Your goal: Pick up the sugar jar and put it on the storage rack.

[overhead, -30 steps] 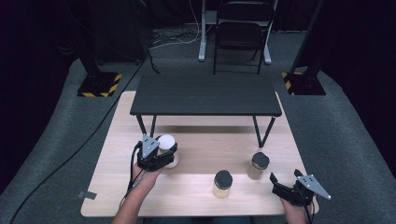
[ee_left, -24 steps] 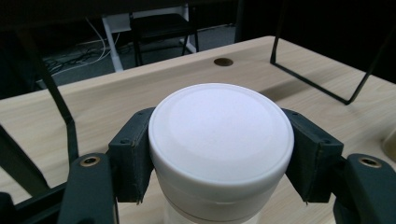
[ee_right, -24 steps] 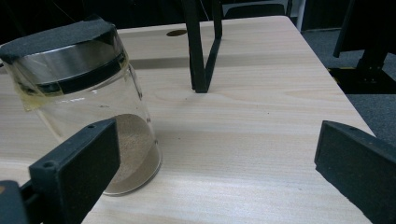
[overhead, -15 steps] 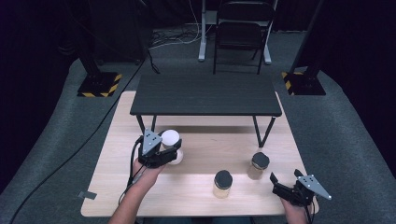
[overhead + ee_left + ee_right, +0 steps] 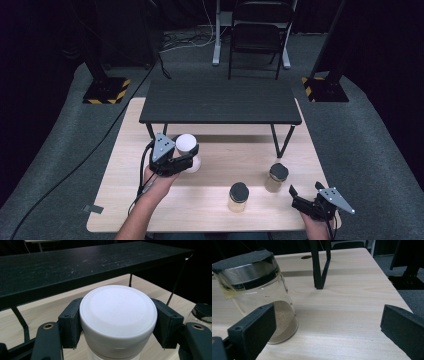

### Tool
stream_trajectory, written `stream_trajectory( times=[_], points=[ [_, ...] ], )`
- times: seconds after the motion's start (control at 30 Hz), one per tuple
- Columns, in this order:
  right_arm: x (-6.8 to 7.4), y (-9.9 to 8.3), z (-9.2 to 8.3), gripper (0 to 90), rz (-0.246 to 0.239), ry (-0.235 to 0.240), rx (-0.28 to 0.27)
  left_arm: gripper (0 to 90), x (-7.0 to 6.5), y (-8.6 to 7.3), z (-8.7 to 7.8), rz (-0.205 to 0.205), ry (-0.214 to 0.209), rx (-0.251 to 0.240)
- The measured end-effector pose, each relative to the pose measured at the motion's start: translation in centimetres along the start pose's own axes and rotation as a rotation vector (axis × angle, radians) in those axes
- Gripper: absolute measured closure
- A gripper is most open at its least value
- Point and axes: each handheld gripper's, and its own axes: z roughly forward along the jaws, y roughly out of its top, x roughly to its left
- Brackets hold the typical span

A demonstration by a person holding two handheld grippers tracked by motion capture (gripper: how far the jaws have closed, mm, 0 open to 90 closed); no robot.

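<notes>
At the left of the high view, we see the left gripper (image 5: 192,157) clamped on a white jar (image 5: 187,150). The jar stands upright between the two black jaws, above the wooden table (image 5: 125,200) and just in front of the black shelf (image 5: 220,102). In the left gripper view, the white jar (image 5: 117,315) has a round white lid; the pads (image 5: 71,322) press against the lid's rim from both sides, and the jaws stand only as wide as the lid allows. We cannot tell what the jar contains, since its body is opaque.

Moving right, we find two glass jars on the wooden table, each with a black lid. The nearer glass jar (image 5: 238,197) stands near the table's front edge; the farther glass jar (image 5: 276,178) stands just right of it, close to the shelf's leg (image 5: 280,142). In the right gripper view, the farther glass jar (image 5: 259,295) holds a shallow layer of fine tan powder at the bottom.

At the far right, the right gripper (image 5: 304,192) rests low at the table's front corner. Its jaws stand wide apart and hold nothing. The farther glass jar lies just outside its left jaw.
</notes>
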Motion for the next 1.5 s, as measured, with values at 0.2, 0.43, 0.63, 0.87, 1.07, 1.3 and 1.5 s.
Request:
stream_trajectory(
  times=[0.2,0.43,0.63,0.87,1.07,1.3,1.5],
  points=[
    [0.0,0.0,-0.1,0.0,0.005,0.000,-0.003,33.3,-0.4,1.3,-0.2,0.005,-0.009,-0.011],
    [0.0,0.0,0.0,0.0,0.007,-0.001,-0.004,33.3,-0.6,3.5,-0.8,0.017,-0.014,-0.028],
    [0.3,0.0,0.0,0.0,-0.013,-0.010,0.000,33.3,-0.6,5.6,-1.3,0.029,-0.024,-0.038],
    [0.2,-0.1,-0.2,0.0,-0.011,-0.009,-0.019,33.3,-0.5,7.1,-1.1,0.035,-0.036,-0.043],
    [0.1,-0.1,-0.2,0.0,-0.003,-0.002,-0.022,33.3,-0.6,8.0,-0.5,0.047,-0.044,-0.037],
    [0.1,-0.1,-0.2,0.0,-0.003,0.000,-0.024,33.3,-0.9,9.2,-0.2,0.053,-0.051,-0.041],
    [0.1,-0.1,-0.2,0.0,-0.002,0.000,-0.028,33.3,-1.1,10.8,-0.3,0.066,-0.050,-0.056]
  ],
)
